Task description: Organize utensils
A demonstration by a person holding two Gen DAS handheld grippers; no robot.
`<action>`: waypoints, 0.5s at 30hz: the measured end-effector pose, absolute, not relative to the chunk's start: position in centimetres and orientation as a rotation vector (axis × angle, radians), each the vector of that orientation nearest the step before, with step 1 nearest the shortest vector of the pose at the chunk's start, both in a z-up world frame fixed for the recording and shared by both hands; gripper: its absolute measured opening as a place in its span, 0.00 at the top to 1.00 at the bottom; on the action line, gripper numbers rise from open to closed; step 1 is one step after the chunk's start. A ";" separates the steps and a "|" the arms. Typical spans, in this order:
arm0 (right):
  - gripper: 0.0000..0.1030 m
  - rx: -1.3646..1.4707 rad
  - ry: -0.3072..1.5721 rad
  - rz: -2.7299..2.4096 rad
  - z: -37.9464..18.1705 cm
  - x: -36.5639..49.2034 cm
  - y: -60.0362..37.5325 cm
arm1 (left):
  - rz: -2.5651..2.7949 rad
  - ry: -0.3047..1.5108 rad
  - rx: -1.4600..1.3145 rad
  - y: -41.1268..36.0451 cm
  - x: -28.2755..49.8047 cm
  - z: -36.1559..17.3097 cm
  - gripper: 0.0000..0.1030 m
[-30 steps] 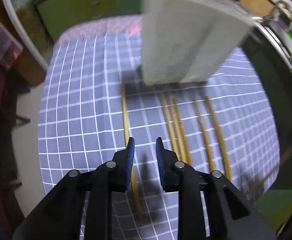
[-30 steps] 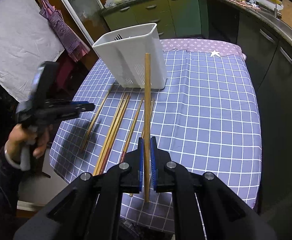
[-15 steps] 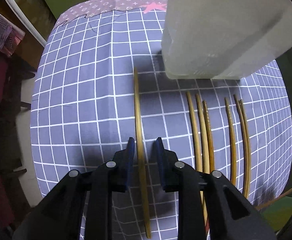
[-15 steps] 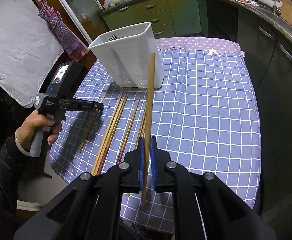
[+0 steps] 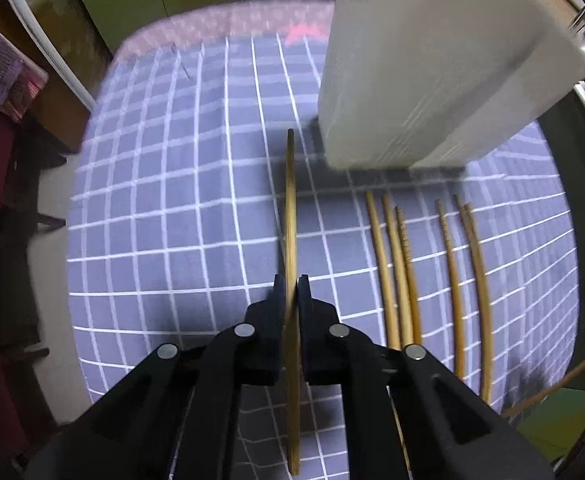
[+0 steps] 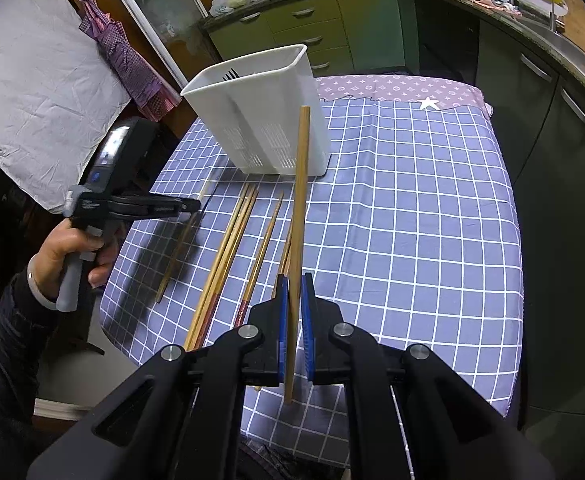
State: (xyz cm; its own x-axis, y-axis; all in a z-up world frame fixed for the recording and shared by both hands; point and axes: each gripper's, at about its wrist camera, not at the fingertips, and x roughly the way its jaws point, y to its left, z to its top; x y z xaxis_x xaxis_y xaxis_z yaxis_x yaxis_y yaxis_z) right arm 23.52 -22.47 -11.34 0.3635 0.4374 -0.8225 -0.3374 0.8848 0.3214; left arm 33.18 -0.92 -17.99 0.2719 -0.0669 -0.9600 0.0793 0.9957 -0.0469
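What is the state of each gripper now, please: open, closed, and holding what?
Left gripper: closed on the leftmost chopstick lying on the tablecloth.
Right gripper: closed, holding one chopstick above the table.

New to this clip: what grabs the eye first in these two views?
A white plastic holder stands at the far side of the blue checked tablecloth, with loose chopsticks lying in front of it. Each gripper is clamped on one chopstick: the right gripper holds its chopstick raised toward the holder, and the left gripper pinches the leftmost chopstick low over the cloth.
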 end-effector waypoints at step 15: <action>0.93 0.102 1.087 0.497 -11.7 22.8 -22.4 | -0.295 0.970 -0.064 -0.6 23.3 -7.2 0.94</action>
